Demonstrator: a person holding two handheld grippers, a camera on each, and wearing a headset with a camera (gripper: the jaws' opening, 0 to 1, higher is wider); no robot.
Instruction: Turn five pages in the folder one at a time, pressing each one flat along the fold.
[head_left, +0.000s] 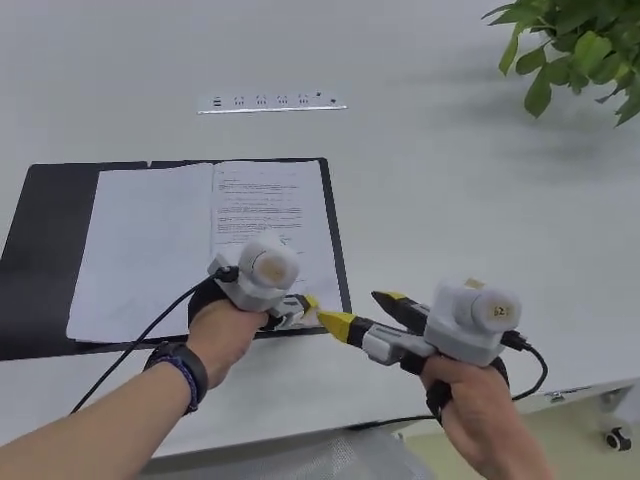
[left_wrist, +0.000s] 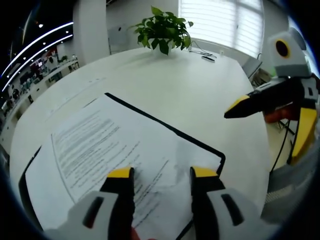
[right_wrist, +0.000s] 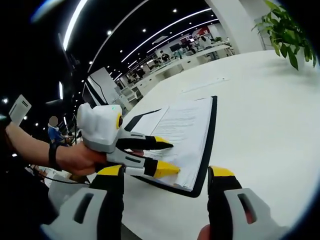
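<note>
Left hand-held gripper (left_wrist: 160, 174): jaws apart, empty, over the folder (head_left: 45, 250), at its near right corner.
Right hand-held gripper (right_wrist: 165, 172): open, empty, just off that corner.
Folder: lies open on the tabletop (head_left: 450, 200).
Page (head_left: 272, 205): thin and floppy, probably slippery; best pinched at its free edge.

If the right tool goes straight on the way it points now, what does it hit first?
Most likely the left tool, just ahead of the right tool over the folder near its corner. Depth is unclear; it might slip past onto the page.
</note>
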